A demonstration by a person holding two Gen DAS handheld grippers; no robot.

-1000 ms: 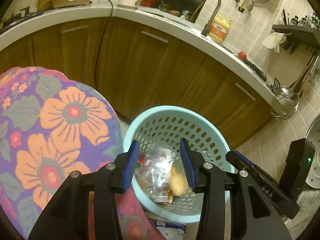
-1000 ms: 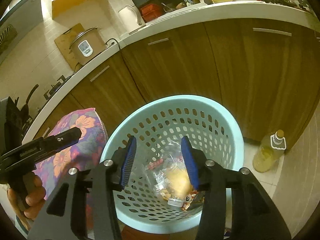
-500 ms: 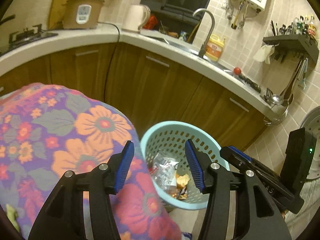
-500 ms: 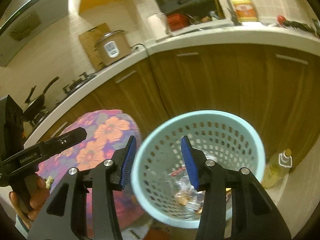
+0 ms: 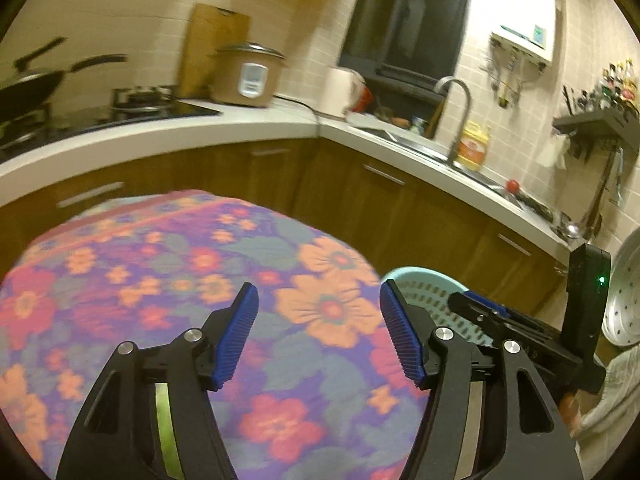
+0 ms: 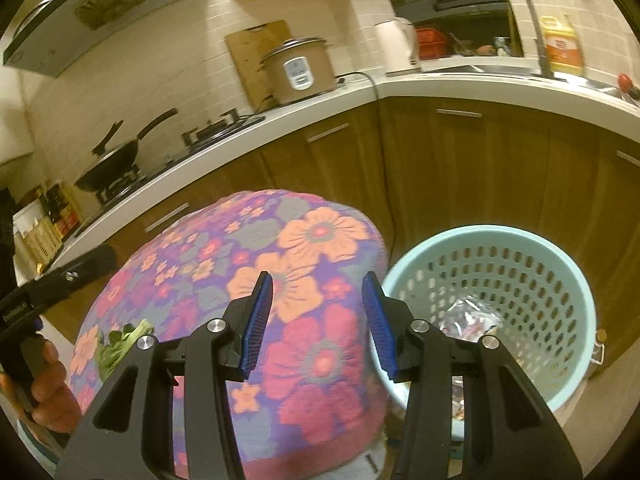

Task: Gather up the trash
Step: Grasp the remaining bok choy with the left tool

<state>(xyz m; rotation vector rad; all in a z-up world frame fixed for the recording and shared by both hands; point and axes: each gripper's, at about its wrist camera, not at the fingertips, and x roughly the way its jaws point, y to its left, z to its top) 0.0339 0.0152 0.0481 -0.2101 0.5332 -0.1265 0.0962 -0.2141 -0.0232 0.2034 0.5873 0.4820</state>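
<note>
Legible text: almost none in either view.
Left gripper (image 6: 60, 284) arm carries white lettering at the frame edge, cut off and blurred; not readable. Yellow bottle (image 6: 560, 46) by the sink has a red-and-white label, characters unresolved. Rice cooker (image 6: 298, 70) panel shows no legible markings.

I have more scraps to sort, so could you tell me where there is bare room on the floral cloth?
The cloth is bare across its middle and basket side. Greens occupy its edge near the left tongs.
</note>
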